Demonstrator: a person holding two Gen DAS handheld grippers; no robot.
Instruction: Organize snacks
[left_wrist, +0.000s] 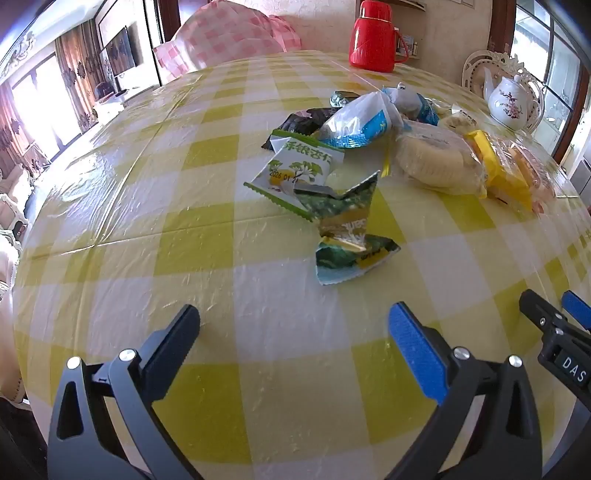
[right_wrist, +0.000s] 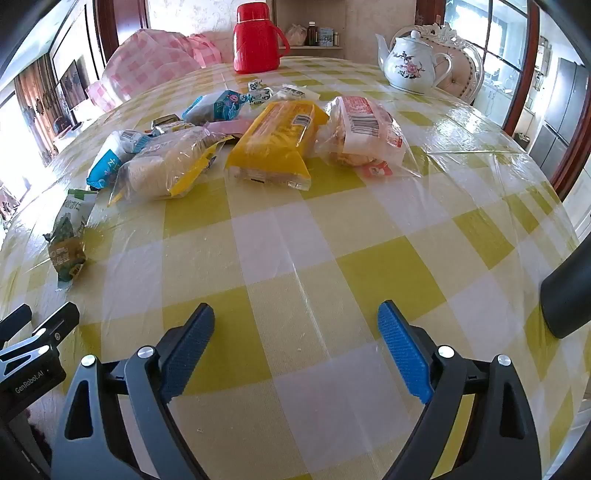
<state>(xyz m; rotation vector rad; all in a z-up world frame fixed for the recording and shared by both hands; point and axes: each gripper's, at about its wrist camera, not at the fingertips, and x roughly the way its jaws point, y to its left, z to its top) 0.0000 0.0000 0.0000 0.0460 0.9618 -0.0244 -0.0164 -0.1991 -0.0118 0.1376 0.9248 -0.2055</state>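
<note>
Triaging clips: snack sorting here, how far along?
Done: nothing visibly sorted; snacks lie in a loose pile by the yellow packet. In hand: nothing, left gripper and right gripper both open and empty over bare tablecloth. Left: the whole pile, including the green wrapper.

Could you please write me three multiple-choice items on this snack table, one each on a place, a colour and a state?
1. Where does the white teapot stand?
A. at the far right of the table
B. among the snack packets
C. beside the near edge

2. What colour is the thermos jug?
A. blue
B. red
C. green

3. How is the right tool?
A. shut on a packet
B. shut and empty
C. open and empty

Answers:
1. A: it stands beyond the red-labelled packet, towards the far right edge.
2. B: body and lid are both red.
3. C: its fingers stand wide apart over the bare checked tablecloth.
</note>
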